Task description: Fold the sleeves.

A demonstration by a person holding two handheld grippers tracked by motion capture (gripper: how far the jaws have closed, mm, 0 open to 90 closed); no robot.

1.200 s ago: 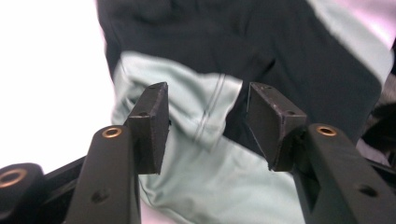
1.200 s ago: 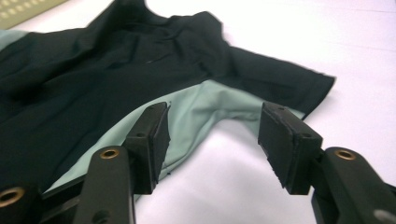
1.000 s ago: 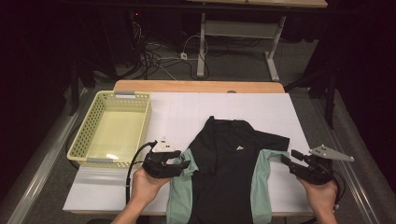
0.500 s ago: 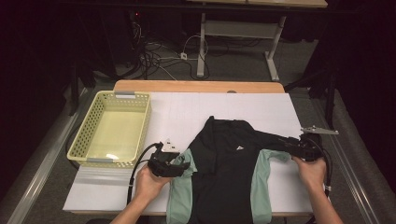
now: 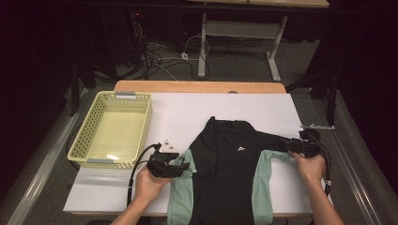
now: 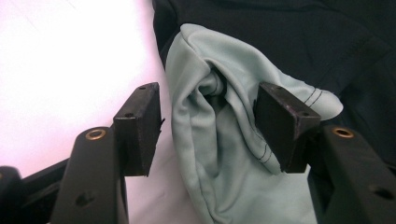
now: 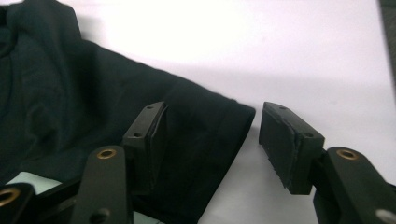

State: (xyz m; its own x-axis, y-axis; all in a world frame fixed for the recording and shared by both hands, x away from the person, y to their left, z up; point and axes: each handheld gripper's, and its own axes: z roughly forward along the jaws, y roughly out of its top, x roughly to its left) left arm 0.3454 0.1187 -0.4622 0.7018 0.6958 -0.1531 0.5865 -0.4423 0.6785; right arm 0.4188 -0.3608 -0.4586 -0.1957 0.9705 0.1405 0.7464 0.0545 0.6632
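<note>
A black shirt (image 5: pixel 232 161) with mint-green side panels lies flat on the white table (image 5: pixel 225 110). My left gripper (image 5: pixel 184 167) rests at the shirt's left edge. In the left gripper view its jaws have just been opening, and the left gripper (image 6: pixel 208 123) stands open around a bunched fold of green fabric (image 6: pixel 210 154). The left pad is clear of the cloth. My right gripper (image 5: pixel 284 145) is at the end of the shirt's right sleeve. Its jaws have just been opening too: the right gripper (image 7: pixel 219 140) straddles the black sleeve cuff (image 7: pixel 196 121) without pinching it.
A yellow perforated basket (image 5: pixel 84 136) sits on the table's left side, beside the left hand. A wooden strip (image 5: pixel 197 86) runs along the far edge. Bare white tabletop lies beyond the shirt's collar. Cables and a desk frame stand on the floor behind.
My right gripper moved in from the table's right edge, up and left to the sleeve end. The left gripper stayed at the green fold, with its jaws a little wider.
</note>
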